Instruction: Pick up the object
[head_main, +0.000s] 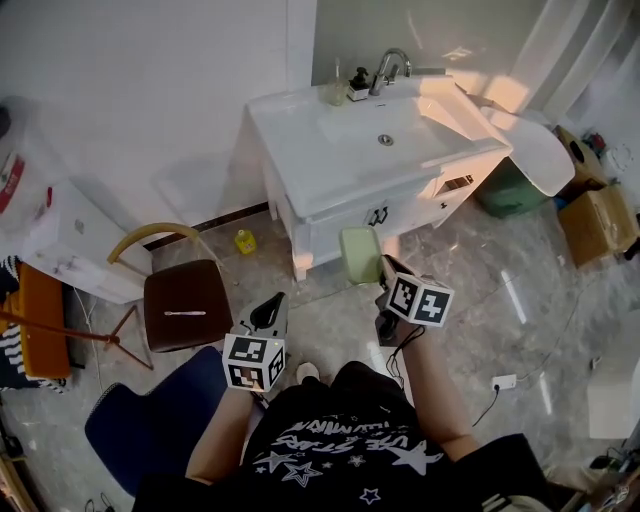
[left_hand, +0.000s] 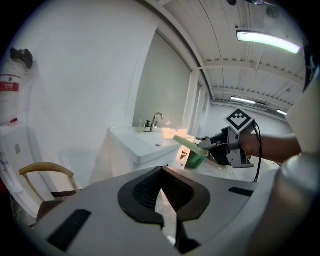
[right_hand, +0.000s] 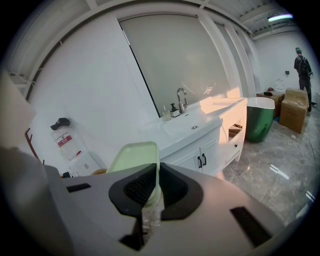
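Observation:
The object is a flat pale green tray (head_main: 360, 252), rectangular with rounded corners. My right gripper (head_main: 383, 272) is shut on one short edge of it and holds it in the air in front of the white vanity. In the right gripper view the tray (right_hand: 134, 152) stands up between the black pads of the right gripper (right_hand: 152, 187). The left gripper view shows the tray (left_hand: 190, 146) edge-on, sticking out from the right gripper (left_hand: 220, 145). My left gripper (head_main: 268, 312) hangs lower left, above the floor, shut with nothing in it; its own view shows the left gripper (left_hand: 160, 200) with the pads together.
A white vanity with a sink (head_main: 330, 170) and faucet (head_main: 390, 65) stands just ahead. A wooden chair with a brown seat (head_main: 185, 305) and a blue seat (head_main: 150, 420) are at the left. A green bin (head_main: 505, 190) and a cardboard box (head_main: 598, 220) are at the right. A person (right_hand: 302, 65) stands far off.

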